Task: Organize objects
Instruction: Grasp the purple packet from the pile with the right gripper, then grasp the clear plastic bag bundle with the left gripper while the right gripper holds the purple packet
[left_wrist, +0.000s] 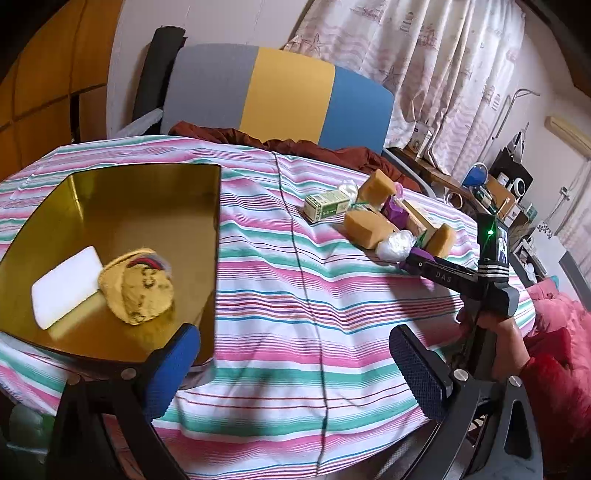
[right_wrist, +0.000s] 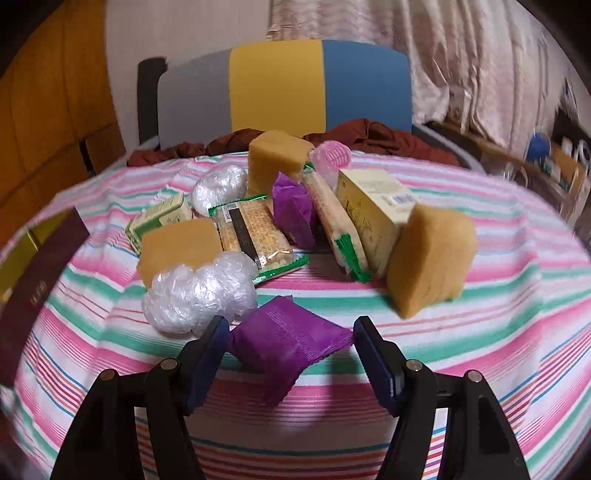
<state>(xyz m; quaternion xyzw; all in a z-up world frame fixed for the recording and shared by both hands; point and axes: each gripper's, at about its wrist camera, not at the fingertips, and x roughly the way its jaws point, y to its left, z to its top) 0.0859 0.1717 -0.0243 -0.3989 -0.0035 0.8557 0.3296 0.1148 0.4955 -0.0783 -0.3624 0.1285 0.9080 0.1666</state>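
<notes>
Two grippers split the work over the pink-and-green striped tablecloth (left_wrist: 295, 266): one waits, one reaches.

Likely the collecting spot, the gold square tray (left_wrist: 122, 206) shows fully only in the left view, already holding a yellow embroidered pouch (left_wrist: 138, 291); left gripper (left_wrist: 291, 373) hangs wide open, empty. Right gripper (right_wrist: 290, 354) straddles the crinkled purple foil packet (right_wrist: 288, 343), jaws apart, not yet clamped, seen closely only there.

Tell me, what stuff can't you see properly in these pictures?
- Gold box: right wrist view, cut off by the left edge; its lid lettering is blurred.
- Purple packet: whether the right gripper touches it is unclear.
- Purple packet: left wrist view, mostly hidden behind the right gripper.
- Yellow pouch in the box: blurred, print unreadable.
</notes>
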